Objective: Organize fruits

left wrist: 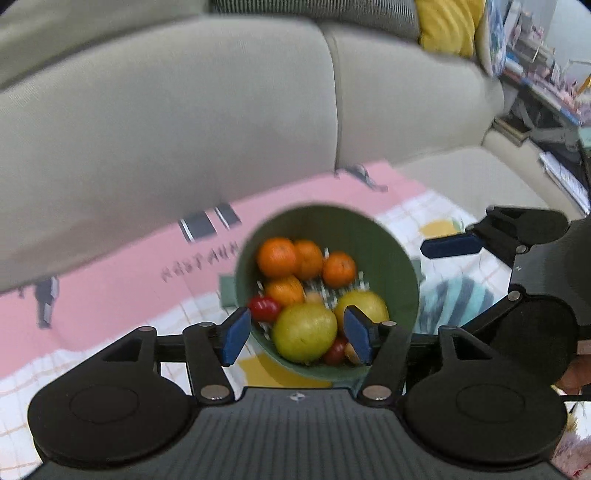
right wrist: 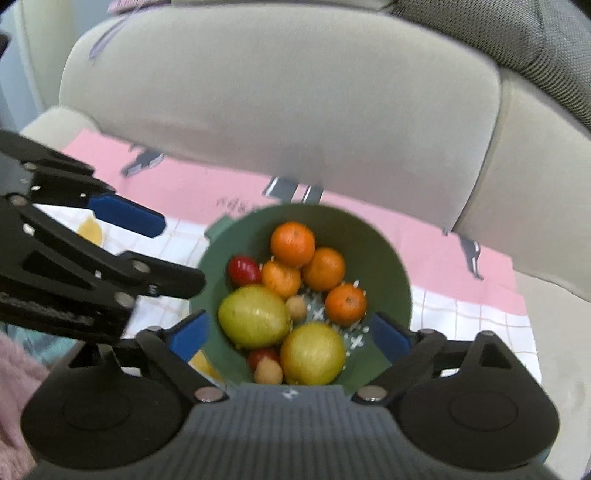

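A green bowl [left wrist: 391,258] [right wrist: 376,243] stands on a patterned cloth on a sofa seat. It holds several oranges [left wrist: 277,256] [right wrist: 293,243], two yellow-green fruits [left wrist: 304,332] [right wrist: 254,316], small red fruits [left wrist: 263,308] [right wrist: 243,268] and small tan fruits [right wrist: 296,307]. My left gripper [left wrist: 297,336] is open and empty, its blue pads just above the bowl's near side. My right gripper [right wrist: 290,338] is open and empty, its jaws spread wide over the bowl's near rim. Each gripper shows in the other's view: the right gripper at the right of the left wrist view [left wrist: 454,245] and the left gripper at the left of the right wrist view [right wrist: 125,216].
The cloth [left wrist: 110,280] [right wrist: 461,306] is pink at the back and white-checked in front. Beige sofa back cushions [left wrist: 184,110] [right wrist: 280,85] rise right behind the bowl. A yellow pillow [left wrist: 448,26] lies at the top right. A pink fuzzy sleeve [right wrist: 14,376] is at the left.
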A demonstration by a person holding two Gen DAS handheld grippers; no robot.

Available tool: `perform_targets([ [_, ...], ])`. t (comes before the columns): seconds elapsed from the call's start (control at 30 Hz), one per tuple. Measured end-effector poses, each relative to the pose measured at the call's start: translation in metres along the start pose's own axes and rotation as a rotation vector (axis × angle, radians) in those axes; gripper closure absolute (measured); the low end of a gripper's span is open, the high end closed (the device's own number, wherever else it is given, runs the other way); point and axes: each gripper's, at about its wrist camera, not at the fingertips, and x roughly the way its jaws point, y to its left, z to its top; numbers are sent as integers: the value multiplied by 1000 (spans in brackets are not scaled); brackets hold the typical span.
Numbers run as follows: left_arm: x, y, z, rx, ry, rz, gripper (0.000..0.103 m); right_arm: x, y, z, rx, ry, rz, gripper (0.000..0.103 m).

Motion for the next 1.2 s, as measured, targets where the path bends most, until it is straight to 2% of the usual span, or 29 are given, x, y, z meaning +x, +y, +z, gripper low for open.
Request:
perform_targets([
  [0.23,-53,-1,7,33,-192,45,19,-31,4,14,43,-79,6,4],
  [0.33,-71,-4,5,66,-271,74,17,-45,9,16,56,-129,-3,4],
  [0.43,-86,-9,-1,100,-353,134,9,-56,15,14,57,-173,-9,4],
  [0.57,-100,-14,-13,125,-443,206,8,-64,22,6,71,-221,-13,4],
  [0.77,-109,-17,-34,92,-510,284,8,-64,26,-13,150,-248,6,4],
  [0.87,-107,-13,-42,53,-492,260,8,-56,30,-23,166,-219,-10,4],
  [1.03,-102,-14,-58,28,-472,292,8,-46,37,-41,191,-178,-27,4],
  [1.2,-96,-9,-68,-65,-460,312,8,-45,47,-55,169,-181,-61,4],
])
